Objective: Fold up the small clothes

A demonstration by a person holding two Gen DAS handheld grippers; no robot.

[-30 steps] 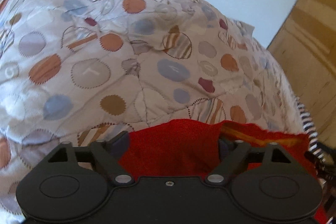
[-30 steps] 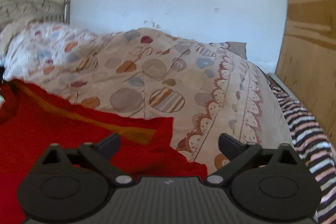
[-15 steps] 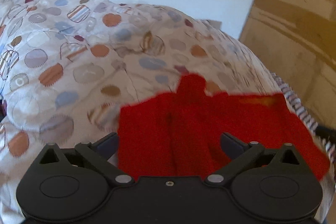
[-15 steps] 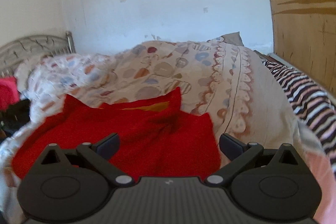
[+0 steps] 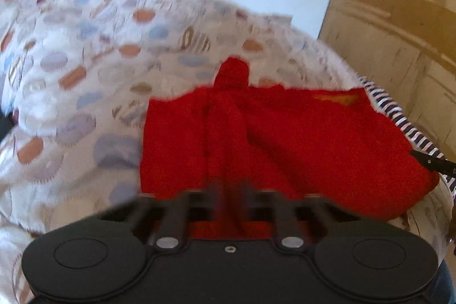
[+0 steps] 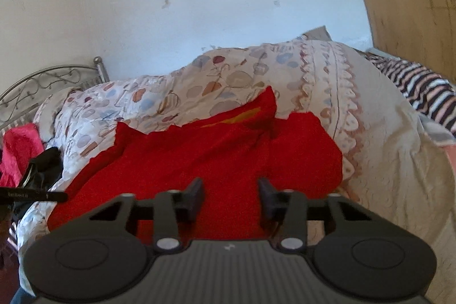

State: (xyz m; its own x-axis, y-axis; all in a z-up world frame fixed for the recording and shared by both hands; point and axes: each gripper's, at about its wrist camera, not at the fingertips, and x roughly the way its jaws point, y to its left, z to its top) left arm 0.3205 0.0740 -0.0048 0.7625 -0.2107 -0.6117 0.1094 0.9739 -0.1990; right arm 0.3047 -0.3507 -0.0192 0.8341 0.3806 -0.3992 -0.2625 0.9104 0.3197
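Left wrist blurred: left gripper clamped on red garment; right gripper closing.

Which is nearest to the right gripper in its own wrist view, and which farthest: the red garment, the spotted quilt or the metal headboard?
From the right gripper:
1. Red garment, between and just beyond its closing jaws.
2. Spotted quilt, behind the garment.
3. Metal headboard, far left, by the wall.

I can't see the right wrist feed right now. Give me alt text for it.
The right gripper hovers low over a red garment spread on a patterned quilt, its jaws closing with the cloth between them, not yet pinched. A metal headboard and pink cloth sit far left; striped fabric lies right.
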